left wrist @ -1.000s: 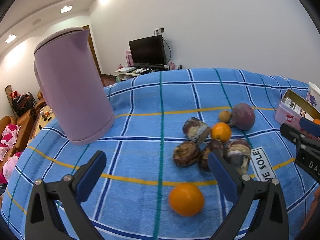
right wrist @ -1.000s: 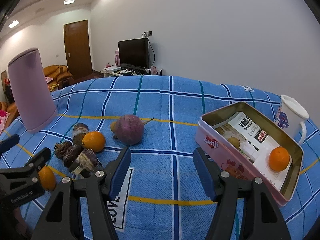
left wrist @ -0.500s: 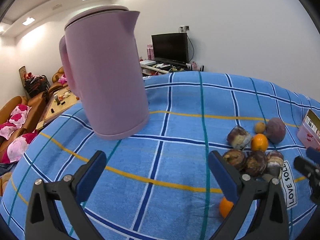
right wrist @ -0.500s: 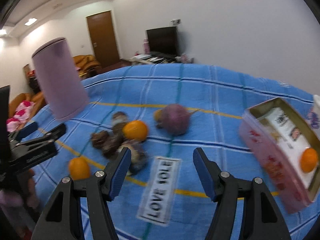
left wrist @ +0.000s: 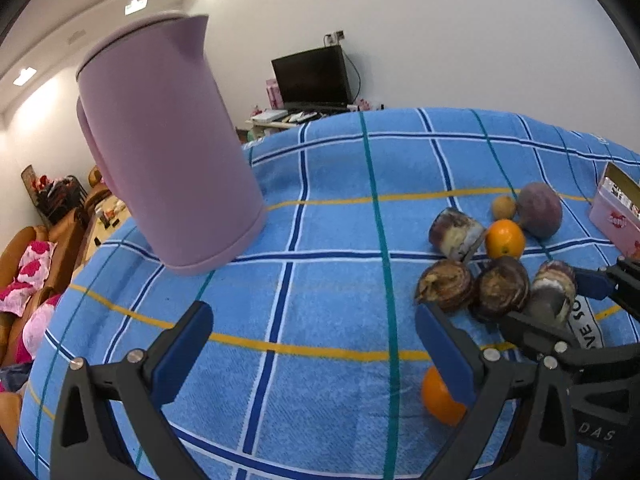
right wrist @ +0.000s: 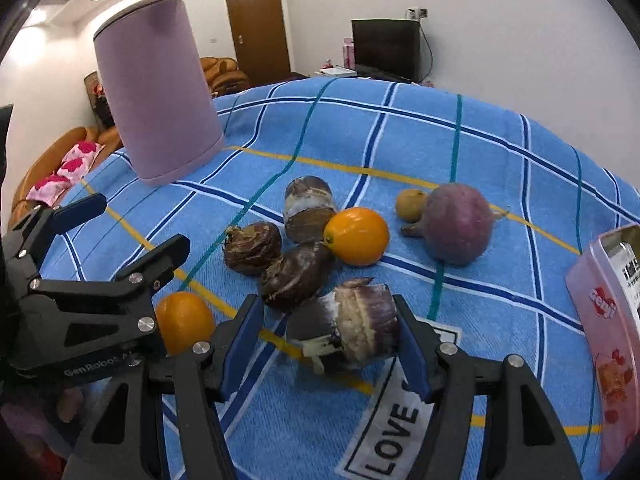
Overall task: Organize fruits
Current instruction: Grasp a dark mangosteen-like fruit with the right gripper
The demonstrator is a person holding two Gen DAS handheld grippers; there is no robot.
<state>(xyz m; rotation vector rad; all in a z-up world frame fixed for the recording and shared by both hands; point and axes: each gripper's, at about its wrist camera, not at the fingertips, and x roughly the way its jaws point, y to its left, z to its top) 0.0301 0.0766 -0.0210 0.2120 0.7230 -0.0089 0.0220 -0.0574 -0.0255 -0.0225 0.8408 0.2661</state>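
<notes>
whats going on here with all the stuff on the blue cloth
A person is sorting produce with two handheld tongs. The right tongs are open around a cut taro piece at the front of the pile, not visibly closed on it. The left tongs hang open over bare cloth, an orange beside them. The pink tin waits to the right.

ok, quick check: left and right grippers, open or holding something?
Left gripper: open, holding nothing.
Right gripper: open, jaws on either side of a cut taro piece, not yet shut.
</notes>
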